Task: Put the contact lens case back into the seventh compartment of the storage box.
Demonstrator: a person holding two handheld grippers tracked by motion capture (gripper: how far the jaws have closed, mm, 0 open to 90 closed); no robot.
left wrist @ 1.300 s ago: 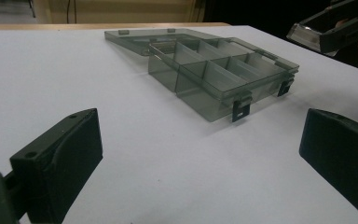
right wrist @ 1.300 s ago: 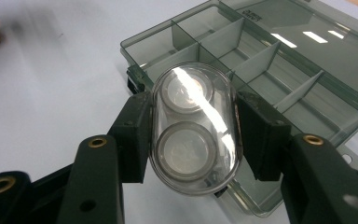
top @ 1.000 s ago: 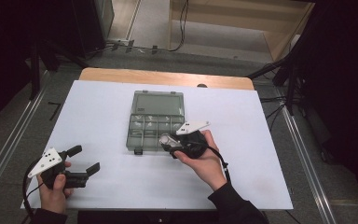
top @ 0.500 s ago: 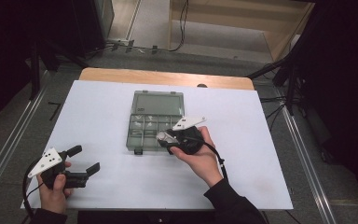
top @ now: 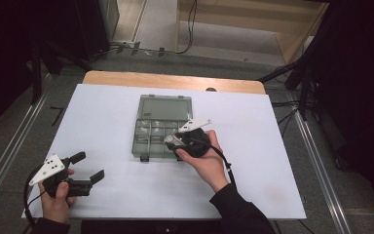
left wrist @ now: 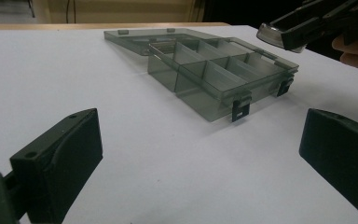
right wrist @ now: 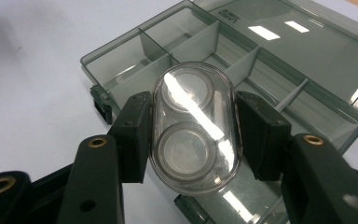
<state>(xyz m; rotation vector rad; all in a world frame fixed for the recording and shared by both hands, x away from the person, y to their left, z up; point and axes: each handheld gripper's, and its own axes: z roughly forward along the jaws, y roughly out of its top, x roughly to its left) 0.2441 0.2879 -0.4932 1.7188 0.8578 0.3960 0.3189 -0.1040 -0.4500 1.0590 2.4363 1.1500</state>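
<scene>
Nearest the person's side of the white table [top: 102, 117], the left gripper [top: 88, 168] rests low by the front left corner, its jaws spread wide with nothing between them; in the left gripper view the two black pads frame bare tabletop. A little farther in, the right hand [top: 205, 161] holds the right gripper [right wrist: 191, 135] over the front right part of the organiser box [top: 163, 127]. Its jaws stand about half closed and press on both sides of a small clear capsule-shaped case [right wrist: 195, 128], which is lifted off the table and hangs over the box's front compartments. Through its clear wall I can see two round discs, one above the other; what they are I cannot tell. The smoky grey box lies open in the middle of the table, well apart from the left gripper. Thin dividers split its tray into several compartments, and those I can see into look empty. Behind the tray, its lid [right wrist: 303, 51] lies folded back flat on the table. Two small latches [left wrist: 241, 108] hang at the front edge.
</scene>
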